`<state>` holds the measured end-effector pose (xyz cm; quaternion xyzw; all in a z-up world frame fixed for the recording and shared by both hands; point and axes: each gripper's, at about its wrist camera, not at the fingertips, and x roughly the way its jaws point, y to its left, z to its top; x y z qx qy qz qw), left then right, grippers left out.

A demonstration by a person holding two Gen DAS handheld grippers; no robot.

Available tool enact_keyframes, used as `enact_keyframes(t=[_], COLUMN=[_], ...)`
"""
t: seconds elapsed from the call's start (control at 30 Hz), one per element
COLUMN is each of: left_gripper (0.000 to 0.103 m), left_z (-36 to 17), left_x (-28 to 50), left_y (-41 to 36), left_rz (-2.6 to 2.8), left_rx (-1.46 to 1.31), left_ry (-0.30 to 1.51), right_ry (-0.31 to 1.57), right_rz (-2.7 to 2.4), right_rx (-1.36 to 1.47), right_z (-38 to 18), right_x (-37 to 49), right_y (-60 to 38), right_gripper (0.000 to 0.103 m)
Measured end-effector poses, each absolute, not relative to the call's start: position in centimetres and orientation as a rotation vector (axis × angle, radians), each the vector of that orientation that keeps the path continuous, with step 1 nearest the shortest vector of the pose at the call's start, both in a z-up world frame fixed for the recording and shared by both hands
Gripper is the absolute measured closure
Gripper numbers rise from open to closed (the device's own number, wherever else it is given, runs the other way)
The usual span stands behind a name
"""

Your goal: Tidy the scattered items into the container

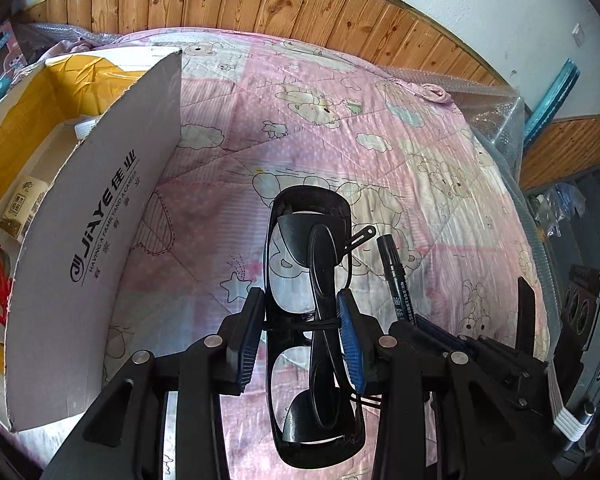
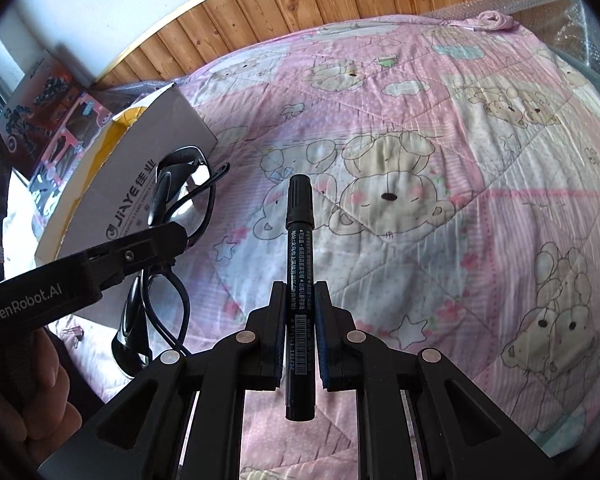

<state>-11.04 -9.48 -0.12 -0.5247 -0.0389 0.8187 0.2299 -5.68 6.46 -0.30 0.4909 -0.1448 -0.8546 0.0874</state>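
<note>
Your left gripper [image 1: 300,332] was clamped on folded black glasses [image 1: 312,320], their lower end cut off behind the jaws. Your right gripper [image 2: 299,320] pinched a black marker [image 2: 299,240] pointing forward, its print unreadable; the box [image 1: 92,240] stood left of both, contents mostly hidden.

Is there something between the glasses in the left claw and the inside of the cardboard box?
Yes. The box's raised flap stands upright between the glasses, held in the left claw, and the yellow-lined inside of the box. The glasses probably have to go over the flap's top edge. Nothing else visibly blocks the way.
</note>
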Motion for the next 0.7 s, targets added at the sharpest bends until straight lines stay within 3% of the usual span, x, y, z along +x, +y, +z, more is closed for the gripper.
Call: enact_keyframes(t=[0.7], left_gripper=[0.065], left_z=[2.8], left_x=[-9.0], left_y=[-15.6], left_rz=[2.269], left_rx=[-1.381], left_ry=[-0.204], right_ry=[-0.435], right_rz=[-2.508], right_rx=[1.376], right_z=[2.5], right_x=[-2.2], right_y=[0.7], right_gripper=[0.089])
